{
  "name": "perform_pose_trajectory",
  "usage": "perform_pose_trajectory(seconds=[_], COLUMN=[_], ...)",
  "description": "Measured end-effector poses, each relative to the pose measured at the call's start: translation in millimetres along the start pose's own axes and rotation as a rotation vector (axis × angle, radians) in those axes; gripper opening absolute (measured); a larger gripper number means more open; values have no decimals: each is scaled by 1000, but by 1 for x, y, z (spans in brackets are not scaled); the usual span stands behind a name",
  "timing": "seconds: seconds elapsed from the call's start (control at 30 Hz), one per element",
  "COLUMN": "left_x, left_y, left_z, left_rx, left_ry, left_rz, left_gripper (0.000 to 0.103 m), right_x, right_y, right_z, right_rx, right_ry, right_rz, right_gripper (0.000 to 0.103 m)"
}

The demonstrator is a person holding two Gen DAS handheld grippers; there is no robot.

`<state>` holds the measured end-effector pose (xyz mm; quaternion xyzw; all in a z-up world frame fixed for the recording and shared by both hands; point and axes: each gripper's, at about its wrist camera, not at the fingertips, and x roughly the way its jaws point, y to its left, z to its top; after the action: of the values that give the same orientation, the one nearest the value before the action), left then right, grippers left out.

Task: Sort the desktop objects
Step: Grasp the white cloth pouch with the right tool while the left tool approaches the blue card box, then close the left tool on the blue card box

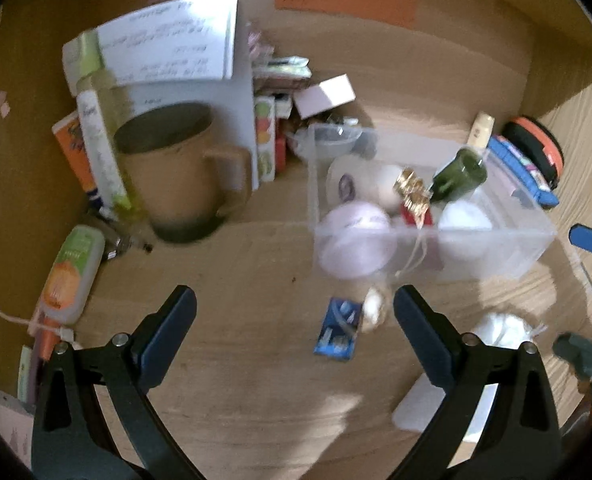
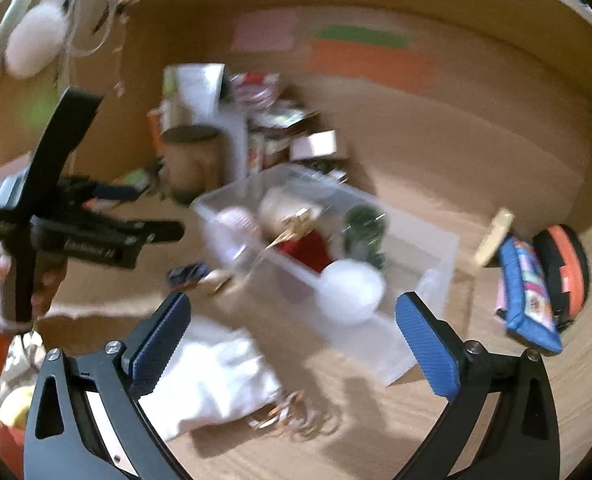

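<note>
Left tongs [image 1: 294,312]: spread, empty, above the blue packet [image 1: 337,330] on the bench.
Right tongs [image 2: 292,320]: spread, empty.
Clear box [image 1: 535,236]: mid-bench, already holding jars.
Tip: centre on one loose item before pinching.

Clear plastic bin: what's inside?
Clear plastic bin holds a dark green glass bottle, round white and pale pink containers, a gold ornament and something red, mostly covered.
</note>
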<state>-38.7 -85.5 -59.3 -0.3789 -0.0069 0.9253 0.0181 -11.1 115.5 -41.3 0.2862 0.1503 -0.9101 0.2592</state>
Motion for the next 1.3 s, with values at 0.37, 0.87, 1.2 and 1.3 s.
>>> perform_pose_trajectory(seconds=[0.37,0.87,1.2,1.3], left_x=[8,31,47,50], left_y=[9,2,-22,-22], left_z=[-27,-28,-22,-19], left_rx=[-14,29,191,187], left_ry=[72,125,132,130], left_rz=[3,-14,-5,-16], left_gripper=[100,100,75,67], right_x=[39,65,55,52], right_y=[22,39,25,13], right_z=[-29,-33,-29,-27], right_rx=[-10,-92,-10,33], right_ry=[164,214,168,162], right_rz=[163,173,197,204], right_gripper=[102,78,60,60])
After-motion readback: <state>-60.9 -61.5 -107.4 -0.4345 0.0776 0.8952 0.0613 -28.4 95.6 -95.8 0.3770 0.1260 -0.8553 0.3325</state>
